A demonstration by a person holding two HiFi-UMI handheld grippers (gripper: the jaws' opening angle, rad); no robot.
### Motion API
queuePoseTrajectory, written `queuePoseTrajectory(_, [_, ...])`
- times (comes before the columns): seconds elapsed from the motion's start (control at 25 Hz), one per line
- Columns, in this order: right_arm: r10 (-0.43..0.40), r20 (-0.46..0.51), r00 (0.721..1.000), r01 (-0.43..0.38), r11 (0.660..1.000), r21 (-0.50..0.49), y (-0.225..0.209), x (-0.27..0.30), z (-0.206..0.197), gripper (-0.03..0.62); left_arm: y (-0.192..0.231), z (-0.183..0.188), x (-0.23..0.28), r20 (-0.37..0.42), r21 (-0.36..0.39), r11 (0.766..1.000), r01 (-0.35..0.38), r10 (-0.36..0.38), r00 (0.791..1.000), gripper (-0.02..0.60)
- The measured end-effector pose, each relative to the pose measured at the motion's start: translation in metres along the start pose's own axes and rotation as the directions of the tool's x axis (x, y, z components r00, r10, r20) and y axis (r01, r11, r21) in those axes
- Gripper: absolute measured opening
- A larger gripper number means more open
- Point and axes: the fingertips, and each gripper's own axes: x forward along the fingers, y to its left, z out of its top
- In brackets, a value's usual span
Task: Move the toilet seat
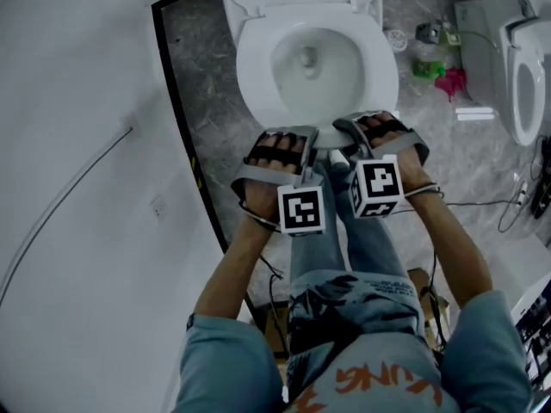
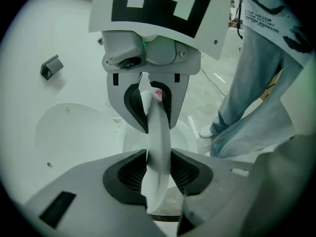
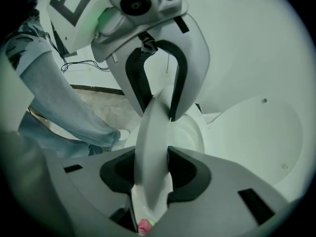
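Observation:
The white toilet seat (image 1: 381, 69) rings the bowl (image 1: 312, 65) at the top middle of the head view. Both grippers meet at its front edge: my left gripper (image 1: 295, 134) on the left, my right gripper (image 1: 355, 129) just beside it. In the left gripper view the thin seat edge (image 2: 159, 132) runs upright between my left gripper's (image 2: 158, 174) pads, which press on it. The right gripper (image 2: 150, 107) bites the same edge from the far side. In the right gripper view the seat (image 3: 153, 132) is pinched in my right gripper (image 3: 153, 174), with the left gripper (image 3: 158, 90) opposite.
A white wall (image 1: 77, 188) and a black floor strip (image 1: 181, 119) close off the left. A second toilet (image 1: 525, 84) stands at the right edge. Green and pink items (image 1: 439, 76) and cables (image 1: 516, 200) lie on the stone floor. The person's jeans (image 1: 362, 248) are right behind the grippers.

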Motion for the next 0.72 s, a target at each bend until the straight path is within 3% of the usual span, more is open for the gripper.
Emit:
queuePoseTrajectory(0.24, [-0.162,-0.036,0.986,0.161,0.987,-0.026,-0.038,-0.031,0.004,0.110,0.032,0.007,-0.028,0.018,0.025,0.999,-0.043,0.042,0.999,0.112])
queuePoseTrajectory(0.52, [-0.302,-0.080,0.950,0.308,0.947,0.089,-0.081,-0.073,0.009,0.081,0.078,0.005,-0.057,0.034,0.019,0.991,-0.130,0.130,0.991,0.109])
queuePoseTrajectory(0.72, [-0.342,-0.099,0.934,0.354,0.922,0.158,-0.104,-0.096,0.008,0.083,0.120,0.010,-0.076,0.091,-0.051,0.968,-0.246,0.250,0.964,0.109])
